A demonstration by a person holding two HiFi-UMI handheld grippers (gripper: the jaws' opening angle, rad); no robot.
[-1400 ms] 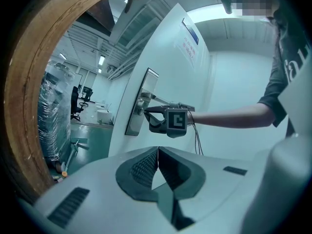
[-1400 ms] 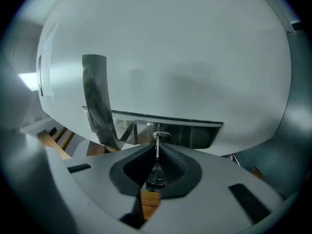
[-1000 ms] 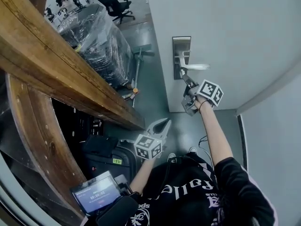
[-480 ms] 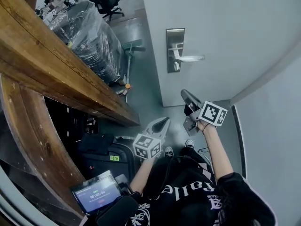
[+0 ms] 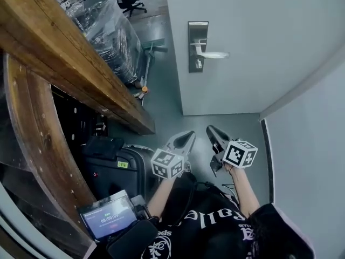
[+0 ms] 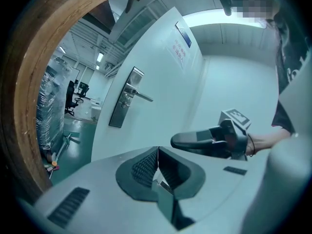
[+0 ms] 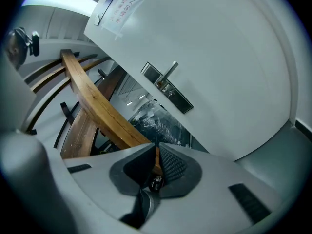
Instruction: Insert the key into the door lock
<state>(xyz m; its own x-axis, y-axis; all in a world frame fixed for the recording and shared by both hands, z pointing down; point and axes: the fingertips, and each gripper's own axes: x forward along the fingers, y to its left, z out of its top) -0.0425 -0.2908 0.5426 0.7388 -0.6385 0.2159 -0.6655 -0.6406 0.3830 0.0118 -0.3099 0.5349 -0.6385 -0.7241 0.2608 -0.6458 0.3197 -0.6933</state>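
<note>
White door [image 5: 269,31] with metal lock plate [image 5: 198,46] well apart; left gripper [image 5: 188,137], right gripper [image 5: 212,130] low, jaws pressed together.

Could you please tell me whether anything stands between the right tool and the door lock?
Nothing visible does: only bare floor and door face lie between the right tool, held low, and the lock.

The flat door [image 5: 259,36] is pale grey, its metal lock plate [image 5: 198,36] silver, the wooden beam [image 5: 64,53] at ten o'clock brown, and the marker cube [image 5: 240,153] on the right tongs [image 5: 212,129] black-and-white chequered.
</note>
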